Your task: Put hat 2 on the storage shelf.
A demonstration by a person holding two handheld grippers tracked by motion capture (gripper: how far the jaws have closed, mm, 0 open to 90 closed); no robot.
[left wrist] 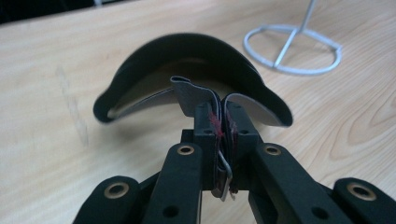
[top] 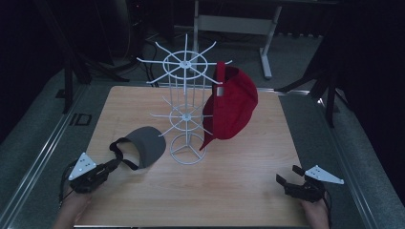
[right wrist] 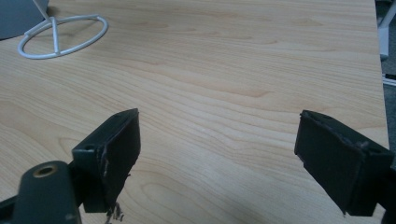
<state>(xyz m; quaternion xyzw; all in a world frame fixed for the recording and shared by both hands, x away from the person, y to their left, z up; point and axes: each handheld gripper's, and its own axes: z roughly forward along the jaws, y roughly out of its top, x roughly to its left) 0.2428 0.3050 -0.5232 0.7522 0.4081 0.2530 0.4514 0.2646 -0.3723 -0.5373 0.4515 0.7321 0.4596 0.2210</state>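
A dark grey visor cap (top: 146, 145) lies on the wooden table (top: 239, 191) left of a white wire rack (top: 187, 114). My left gripper (top: 114, 164) is shut on the visor's black strap (left wrist: 223, 140); the brim (left wrist: 187, 51) curves just beyond the jaws. A red cap (top: 230, 105) hangs on a right-hand arm of the rack. My right gripper (top: 289, 175) is open above bare wood near the table's front right, its two pads (right wrist: 116, 149) wide apart with nothing between them.
The rack's round base (top: 188, 150) stands mid-table and appears as a white ring (left wrist: 292, 49) (right wrist: 63, 37) in both gripper views. The table's right edge (right wrist: 380, 70) lies close to my right gripper. Dark stands and a desk frame (top: 267, 43) surround the table.
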